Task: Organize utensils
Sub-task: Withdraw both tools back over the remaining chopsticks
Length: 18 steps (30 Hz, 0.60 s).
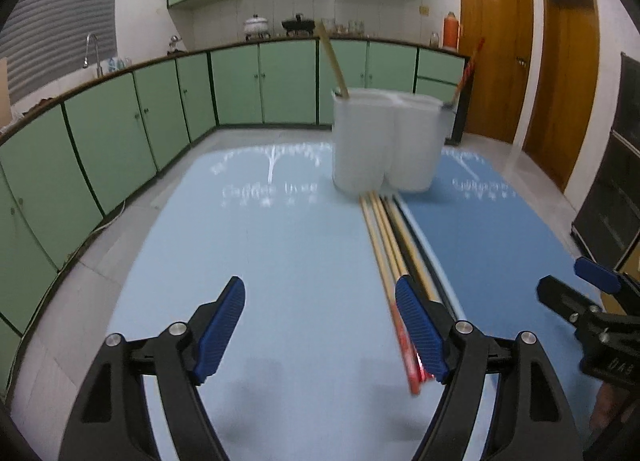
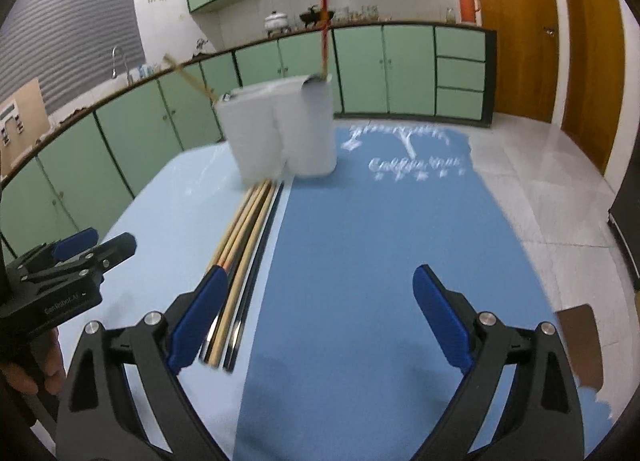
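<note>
A white two-part utensil holder stands on the table, also in the right wrist view. A wooden chopstick leans out of its left cup and a red one stands in its right cup. Several wooden, red-tipped and black chopsticks lie in a bundle in front of it, also in the right wrist view. My left gripper is open, its right finger beside the bundle. My right gripper is open and empty, right of the bundle.
The table carries a light blue mat and a darker blue mat side by side. Green kitchen cabinets run behind the table. Wooden doors are at the right. A tiled floor lies beyond the table's right edge.
</note>
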Available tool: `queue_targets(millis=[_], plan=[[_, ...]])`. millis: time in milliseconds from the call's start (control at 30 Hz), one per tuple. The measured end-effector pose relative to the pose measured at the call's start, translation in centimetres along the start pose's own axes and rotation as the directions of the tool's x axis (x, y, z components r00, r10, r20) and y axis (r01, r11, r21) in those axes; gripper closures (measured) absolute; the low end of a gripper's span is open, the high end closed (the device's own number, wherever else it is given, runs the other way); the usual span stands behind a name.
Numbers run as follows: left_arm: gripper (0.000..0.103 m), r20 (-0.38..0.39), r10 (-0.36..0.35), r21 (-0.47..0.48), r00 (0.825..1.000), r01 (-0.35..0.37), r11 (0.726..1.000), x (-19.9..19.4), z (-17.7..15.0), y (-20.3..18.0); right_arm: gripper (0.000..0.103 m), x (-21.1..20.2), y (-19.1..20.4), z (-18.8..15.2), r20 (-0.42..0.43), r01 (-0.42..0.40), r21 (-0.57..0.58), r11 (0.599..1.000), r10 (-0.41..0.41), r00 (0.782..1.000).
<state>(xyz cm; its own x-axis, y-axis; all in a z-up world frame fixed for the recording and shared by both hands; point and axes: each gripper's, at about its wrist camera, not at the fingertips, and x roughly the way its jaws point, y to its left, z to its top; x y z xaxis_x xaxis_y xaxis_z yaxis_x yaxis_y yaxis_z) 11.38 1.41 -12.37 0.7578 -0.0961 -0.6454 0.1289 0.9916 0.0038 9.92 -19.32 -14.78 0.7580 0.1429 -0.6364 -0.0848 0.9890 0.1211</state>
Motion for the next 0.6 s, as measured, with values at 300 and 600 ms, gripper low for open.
queue_targets(millis=[300,600], plan=[[0.027,-0.056,0.001,-0.013,0.998,-0.002,1.000,0.3,-2.8,0.0,0.032,0.7,2.3,-3.1,-0.043,0.008,-0.055,0.998,-0.010,0.999],[0.027,-0.063,0.019,-0.042,0.998,-0.022,0.999,-0.3,-3.8,1.9,0.054,1.5,4.1,-4.1,-0.075,0.008,-0.073,0.997,-0.013,0.997]])
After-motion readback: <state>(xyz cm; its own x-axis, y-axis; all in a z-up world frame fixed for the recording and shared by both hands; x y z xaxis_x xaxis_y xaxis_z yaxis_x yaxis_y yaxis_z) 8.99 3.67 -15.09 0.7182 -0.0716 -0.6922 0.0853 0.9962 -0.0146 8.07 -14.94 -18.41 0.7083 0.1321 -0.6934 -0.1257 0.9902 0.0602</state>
